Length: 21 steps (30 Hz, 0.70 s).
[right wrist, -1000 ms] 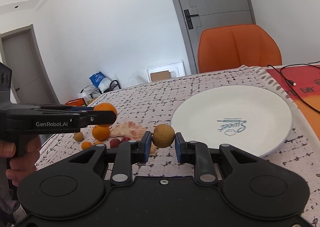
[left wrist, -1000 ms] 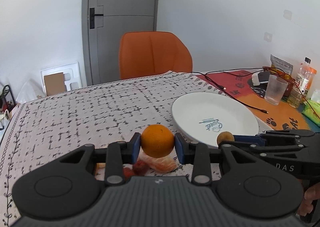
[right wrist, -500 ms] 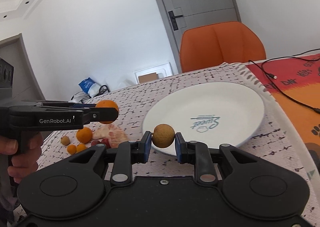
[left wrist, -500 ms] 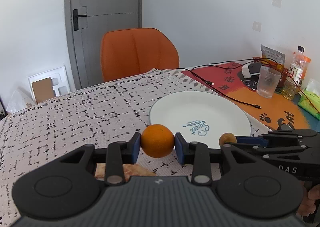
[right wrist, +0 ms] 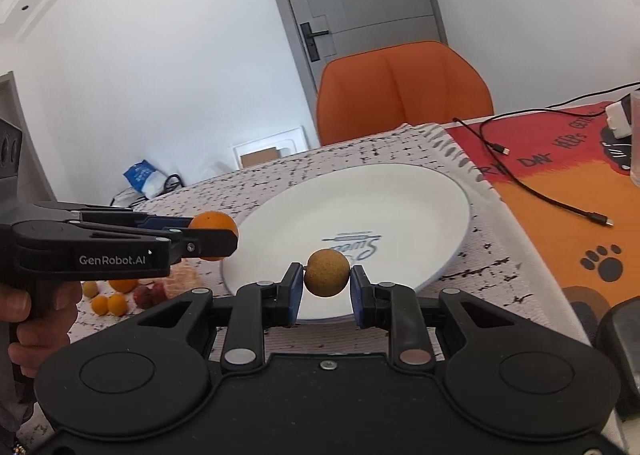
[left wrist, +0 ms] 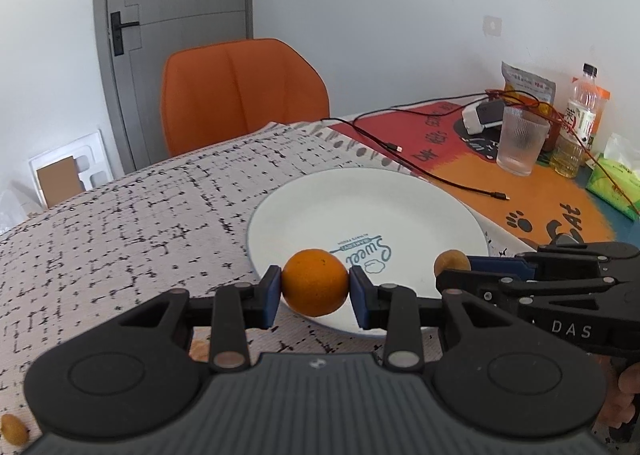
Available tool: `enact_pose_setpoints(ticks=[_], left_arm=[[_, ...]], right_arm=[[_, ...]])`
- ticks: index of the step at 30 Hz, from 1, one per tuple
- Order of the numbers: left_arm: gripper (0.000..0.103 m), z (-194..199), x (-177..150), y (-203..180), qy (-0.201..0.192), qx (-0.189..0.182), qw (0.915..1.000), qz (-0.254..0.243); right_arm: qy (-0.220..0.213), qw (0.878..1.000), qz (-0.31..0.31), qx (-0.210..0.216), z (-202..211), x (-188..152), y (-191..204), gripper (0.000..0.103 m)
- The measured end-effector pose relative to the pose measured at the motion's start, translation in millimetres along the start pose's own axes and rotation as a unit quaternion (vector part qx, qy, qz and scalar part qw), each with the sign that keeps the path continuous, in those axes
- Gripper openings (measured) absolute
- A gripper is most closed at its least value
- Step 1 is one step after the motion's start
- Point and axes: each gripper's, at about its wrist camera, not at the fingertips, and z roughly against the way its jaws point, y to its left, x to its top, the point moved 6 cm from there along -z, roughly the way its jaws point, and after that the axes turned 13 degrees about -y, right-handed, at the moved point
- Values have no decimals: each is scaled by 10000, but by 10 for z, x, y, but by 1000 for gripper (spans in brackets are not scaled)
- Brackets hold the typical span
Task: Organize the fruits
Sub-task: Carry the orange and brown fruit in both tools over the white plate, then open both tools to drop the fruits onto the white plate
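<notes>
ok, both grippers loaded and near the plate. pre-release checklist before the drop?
1. Left gripper grip on the orange: ok, both pads press its sides.
2. Right gripper grip on the small brown fruit: ok, clamped between both pads.
3. White plate free to receive: ok, nothing lies on it.
4. Fruits over the plate: orange sits above the near rim, brown fruit above the near part; how high above, cannot tell.
5. Grippers clear of each other: ok, a gap shows between them in both views.
6. Black cable clear of the plate: ok, it lies on the orange mat beside it.
</notes>
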Motion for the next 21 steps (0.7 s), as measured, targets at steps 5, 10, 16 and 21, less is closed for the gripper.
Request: enact_pose_setpoints(ticks=[5,10,16,21], left_arm=[[35,-114,-33,-54,93,-73,9999,-14],[35,-175,-25,-93,108,-141,9998,5],[36,-179,-2,-49,67,-93,9998,149],[40,-109,27,14,9,-52,9996,268]], right_arm=[[2,10000,-15,-44,0,7,-29,24],[-20,10000,0,-84,10,22,-47,25],[-27,9999,6,-110,16,31,-46,25],[-54,9999,14,-84,32,46,-18,31]])
